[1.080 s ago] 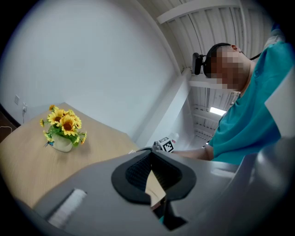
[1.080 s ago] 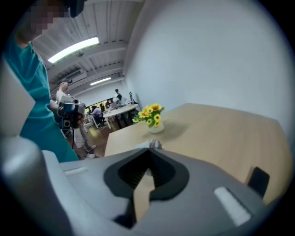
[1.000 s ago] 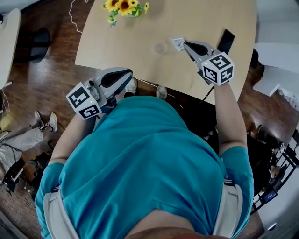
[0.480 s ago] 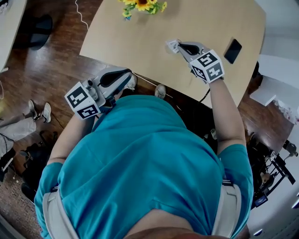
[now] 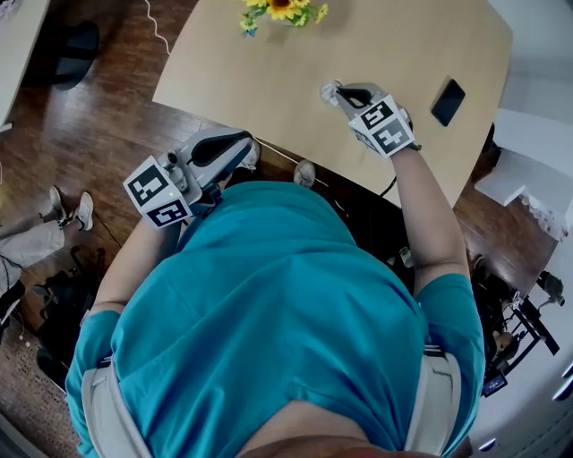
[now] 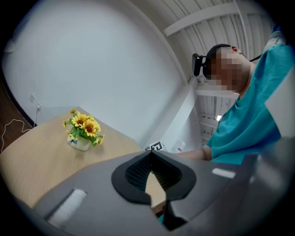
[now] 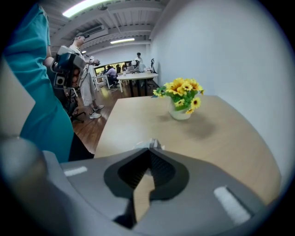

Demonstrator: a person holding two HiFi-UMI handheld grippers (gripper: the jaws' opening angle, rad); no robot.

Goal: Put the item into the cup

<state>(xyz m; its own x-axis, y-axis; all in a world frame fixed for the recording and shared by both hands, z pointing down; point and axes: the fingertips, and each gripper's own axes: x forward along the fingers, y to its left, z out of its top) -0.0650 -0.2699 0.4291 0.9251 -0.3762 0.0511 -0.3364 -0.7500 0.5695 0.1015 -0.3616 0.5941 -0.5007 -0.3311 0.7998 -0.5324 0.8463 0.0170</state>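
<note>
**No legible lettering in any view**

No word, number, brand or sign could be read. The only printed marks were black-and-white square code patterns, not letters. They stood on the left marker cube (image 5: 159, 192) of the left gripper (image 5: 248, 142) and the right marker cube (image 5: 383, 127) of the right gripper (image 5: 335, 89).

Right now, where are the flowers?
The flowers stand on the table at the top of the head view, beyond and to the left of the right gripper.
</note>
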